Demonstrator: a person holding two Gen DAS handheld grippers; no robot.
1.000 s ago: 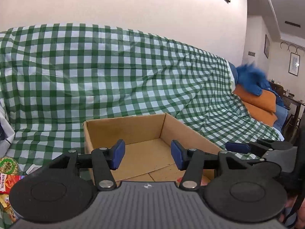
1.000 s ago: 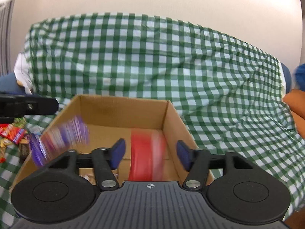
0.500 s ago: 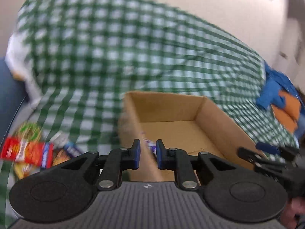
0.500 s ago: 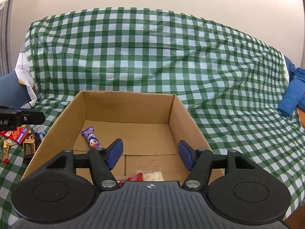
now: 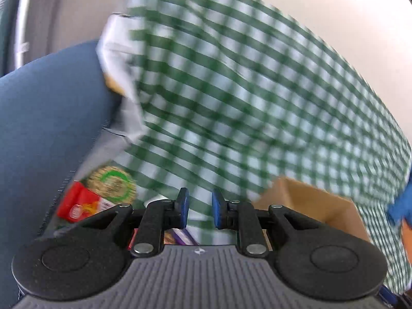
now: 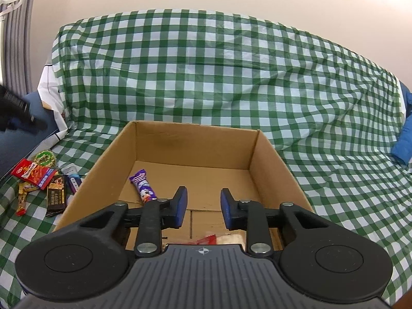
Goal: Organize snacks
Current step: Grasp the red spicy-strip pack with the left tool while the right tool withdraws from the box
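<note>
An open cardboard box (image 6: pixel 195 139) stands on the green checked cloth. A purple snack bar (image 6: pixel 143 185) lies on its floor at the left, and a red-and-clear packet (image 6: pixel 208 239) lies at its near edge. My right gripper (image 6: pixel 203 207) hovers over the box, its jaws closing with nothing between them. My left gripper (image 5: pixel 200 209) is left of the box (image 5: pixel 309 200) and above the snack pile, its jaws narrowly apart, opening and empty. The view is blurred. The pile holds a red packet (image 5: pixel 79 206), a round green packet (image 5: pixel 114 185) and a purple wrapper (image 5: pixel 180 235).
In the right wrist view the pile lies left of the box: a red packet (image 6: pixel 33 173), a dark chocolate bar (image 6: pixel 57 194) and a yellow candy (image 6: pixel 22 198). A blue cushion (image 5: pixel 51 128) rises behind the pile. A blue garment (image 6: pixel 404 144) lies at far right.
My left gripper swung left from over the box to the snack pile and its jaws narrowed. The purple bar and the red packet dropped into the box. My right jaws narrowed.
</note>
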